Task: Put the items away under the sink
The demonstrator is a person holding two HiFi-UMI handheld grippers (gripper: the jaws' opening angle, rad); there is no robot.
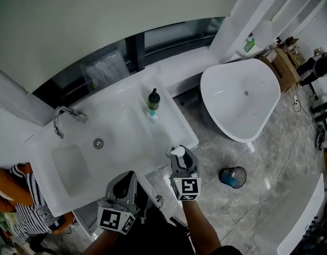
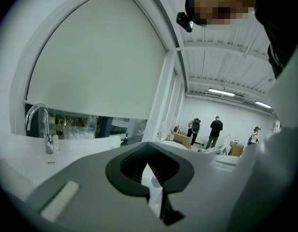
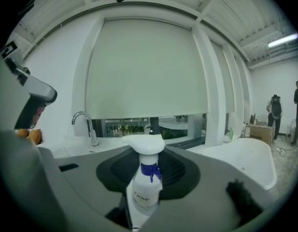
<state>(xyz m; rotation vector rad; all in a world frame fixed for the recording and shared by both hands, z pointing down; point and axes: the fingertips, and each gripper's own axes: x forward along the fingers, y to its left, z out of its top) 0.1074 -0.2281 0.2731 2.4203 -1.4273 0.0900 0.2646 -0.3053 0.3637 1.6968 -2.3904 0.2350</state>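
Note:
A white spray bottle [image 1: 178, 152] with a blue collar stands upright between the jaws of my right gripper [image 1: 180, 159], off the front right corner of the white sink counter [image 1: 126, 116]. In the right gripper view the spray bottle [image 3: 145, 187] fills the gap of that gripper [image 3: 144, 204], which is shut on it. My left gripper [image 1: 125, 181] hangs at the counter's front edge. In its own view the left gripper [image 2: 152, 193] has its jaws close together on a thin white item [image 2: 151, 185]. A dark bottle [image 1: 153, 99] with a teal base stands on the counter's far right.
The faucet [image 1: 61, 120] and the basin [image 1: 70, 169] lie left on the counter. A white bathtub [image 1: 240, 97] stands to the right, with a blue bin [image 1: 232, 177] on the marble floor. A person in a striped sleeve [image 1: 20, 209] is at the far left.

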